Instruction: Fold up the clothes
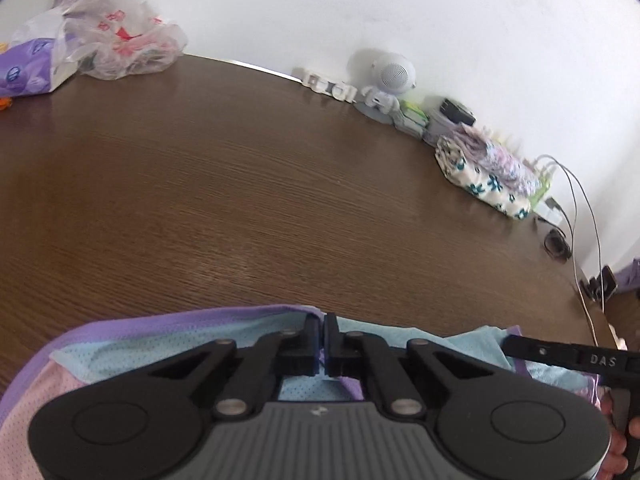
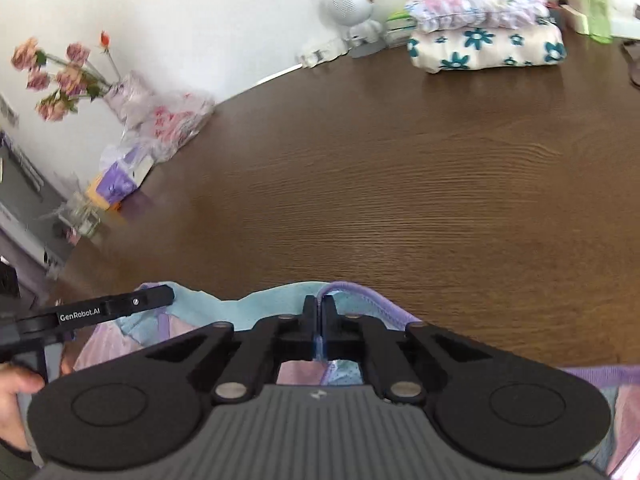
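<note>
A mesh garment (image 1: 120, 344) in light blue, pink and purple lies at the near edge of the brown wooden table (image 1: 240, 184). My left gripper (image 1: 323, 320) is shut on its purple-trimmed upper edge. The garment also shows in the right wrist view (image 2: 272, 300), where my right gripper (image 2: 319, 304) is shut on its purple-trimmed edge. The other gripper's finger shows at the right in the left view (image 1: 560, 354) and at the left in the right view (image 2: 116, 308). Most of the garment is hidden under the gripper bodies.
A stack of folded floral clothes (image 2: 484, 40) sits at the far side by the wall, beside a white round speaker figure (image 2: 350, 8). Plastic bags (image 1: 124, 44), a purple tissue pack (image 1: 24, 68) and a flower vase (image 2: 120, 92) stand at the far left. Cables (image 1: 580, 216) lie at the right.
</note>
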`<action>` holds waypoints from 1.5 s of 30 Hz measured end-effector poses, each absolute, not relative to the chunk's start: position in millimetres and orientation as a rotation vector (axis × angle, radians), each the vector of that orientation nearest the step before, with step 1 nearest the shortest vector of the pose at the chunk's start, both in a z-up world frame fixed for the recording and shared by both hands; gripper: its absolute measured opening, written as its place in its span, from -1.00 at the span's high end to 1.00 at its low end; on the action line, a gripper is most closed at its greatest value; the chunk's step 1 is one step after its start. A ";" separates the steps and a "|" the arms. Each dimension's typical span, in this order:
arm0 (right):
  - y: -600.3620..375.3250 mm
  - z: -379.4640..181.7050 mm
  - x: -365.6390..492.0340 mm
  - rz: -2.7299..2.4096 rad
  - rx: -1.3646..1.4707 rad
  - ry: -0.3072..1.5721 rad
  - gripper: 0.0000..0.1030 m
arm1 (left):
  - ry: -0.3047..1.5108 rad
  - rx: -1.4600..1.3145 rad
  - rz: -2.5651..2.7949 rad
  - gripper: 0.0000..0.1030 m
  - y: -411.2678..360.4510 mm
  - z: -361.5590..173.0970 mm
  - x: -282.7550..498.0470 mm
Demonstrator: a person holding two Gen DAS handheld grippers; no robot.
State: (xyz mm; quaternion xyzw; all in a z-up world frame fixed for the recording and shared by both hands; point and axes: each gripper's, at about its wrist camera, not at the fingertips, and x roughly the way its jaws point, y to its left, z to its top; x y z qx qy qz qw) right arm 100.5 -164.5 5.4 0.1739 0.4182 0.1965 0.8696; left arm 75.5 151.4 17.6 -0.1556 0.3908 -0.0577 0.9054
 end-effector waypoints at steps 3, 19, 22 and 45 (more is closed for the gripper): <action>-176.6 0.7 83.8 0.355 0.408 0.826 0.98 | 0.773 -0.333 -0.098 0.99 153.9 15.9 71.8; -201.4 30.0 25.9 0.344 0.091 0.736 0.52 | 0.761 -0.066 -0.350 0.10 75.8 46.7 -11.7; -205.2 30.5 18.6 0.379 0.088 0.736 0.52 | 0.796 0.073 -0.431 0.10 46.1 38.0 -38.2; -183.6 34.9 50.0 0.549 0.100 0.805 0.45 | 0.802 0.065 -0.473 0.13 92.8 24.3 -123.8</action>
